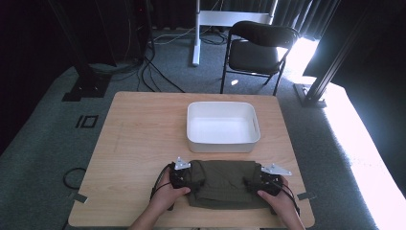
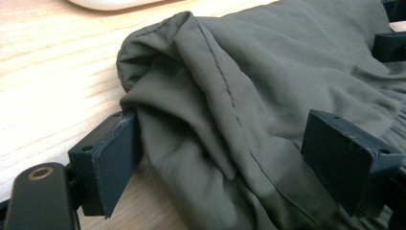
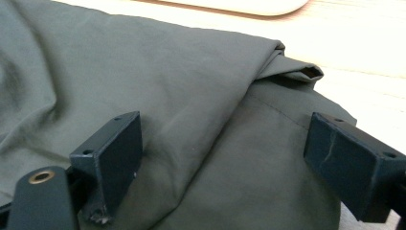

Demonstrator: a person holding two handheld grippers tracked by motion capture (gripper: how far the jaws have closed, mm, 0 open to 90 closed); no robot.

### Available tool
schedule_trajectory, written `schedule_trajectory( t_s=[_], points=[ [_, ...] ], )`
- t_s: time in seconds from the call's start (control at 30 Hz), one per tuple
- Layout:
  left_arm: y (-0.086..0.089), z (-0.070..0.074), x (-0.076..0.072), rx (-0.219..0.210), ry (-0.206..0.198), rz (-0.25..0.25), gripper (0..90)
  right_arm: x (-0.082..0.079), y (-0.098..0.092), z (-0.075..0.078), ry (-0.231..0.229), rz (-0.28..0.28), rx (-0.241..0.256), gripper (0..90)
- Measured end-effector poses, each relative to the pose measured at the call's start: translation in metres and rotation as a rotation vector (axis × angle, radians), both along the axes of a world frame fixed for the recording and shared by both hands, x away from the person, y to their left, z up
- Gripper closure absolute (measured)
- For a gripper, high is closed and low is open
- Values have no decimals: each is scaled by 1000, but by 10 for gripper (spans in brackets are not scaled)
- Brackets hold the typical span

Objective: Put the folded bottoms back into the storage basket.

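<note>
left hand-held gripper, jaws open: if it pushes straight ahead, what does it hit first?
The folded olive-green garment: its bunched edge already lies between the open jaws of the left hand-held gripper. Beyond it, probably the right hand-held gripper.

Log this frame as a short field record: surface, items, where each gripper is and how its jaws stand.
surface: wooden table
items: folded olive-green cloth at the near edge; white tub behind it, nothing visible inside
left gripper: at the cloth's left end, jaws open, straddling folded fabric
right gripper: at the cloth's right end, jaws open over the fabric
background: black chair on grey carpet
</note>
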State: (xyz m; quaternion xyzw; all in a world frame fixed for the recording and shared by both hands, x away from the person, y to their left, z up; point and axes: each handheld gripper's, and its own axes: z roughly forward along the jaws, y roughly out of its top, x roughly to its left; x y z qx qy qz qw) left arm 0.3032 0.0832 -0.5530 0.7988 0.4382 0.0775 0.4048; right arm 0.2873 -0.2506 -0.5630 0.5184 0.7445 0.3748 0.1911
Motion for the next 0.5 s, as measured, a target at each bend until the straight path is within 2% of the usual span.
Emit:
schedule_trajectory(
  t_s=[0.13, 0.17, 0.23, 0.27, 0.3, 0.33, 0.37, 0.4, 0.43, 0.5],
  points=[
    [-2, -2, 0, 2, -29, -5, 159, 0, 2, 0, -3, 2, -21, 137],
    [-3, -4, 0, 4, -54, -19, 169, 0, 3, 0, -7, 3, -26, 175],
    [-5, -4, 1, 9, -59, -24, 218, -2, 4, 0, -19, 19, -26, 264],
    [-5, -4, 1, 9, -59, -24, 248, -2, 4, 0, -19, 19, -26, 264],
    [-7, -4, 0, 12, -65, -33, 295, -3, 7, 1, -33, 53, -49, 345],
    [-7, -4, 0, 12, -65, -33, 336, -3, 7, 1, -33, 53, -49, 345],
    [-9, -4, -1, 23, -74, -42, 385, -4, 9, 1, -38, 83, -36, 463],
    [-9, -4, -1, 23, -74, -42, 426, -3, 10, 1, -37, 99, -26, 529],
    [-11, -4, -1, 29, -77, -39, 426, -3, 10, 1, -37, 99, -26, 529],
    [-12, -4, -1, 32, -80, -39, 484, -3, 14, 1, -38, 99, -16, 589]
  ],
)
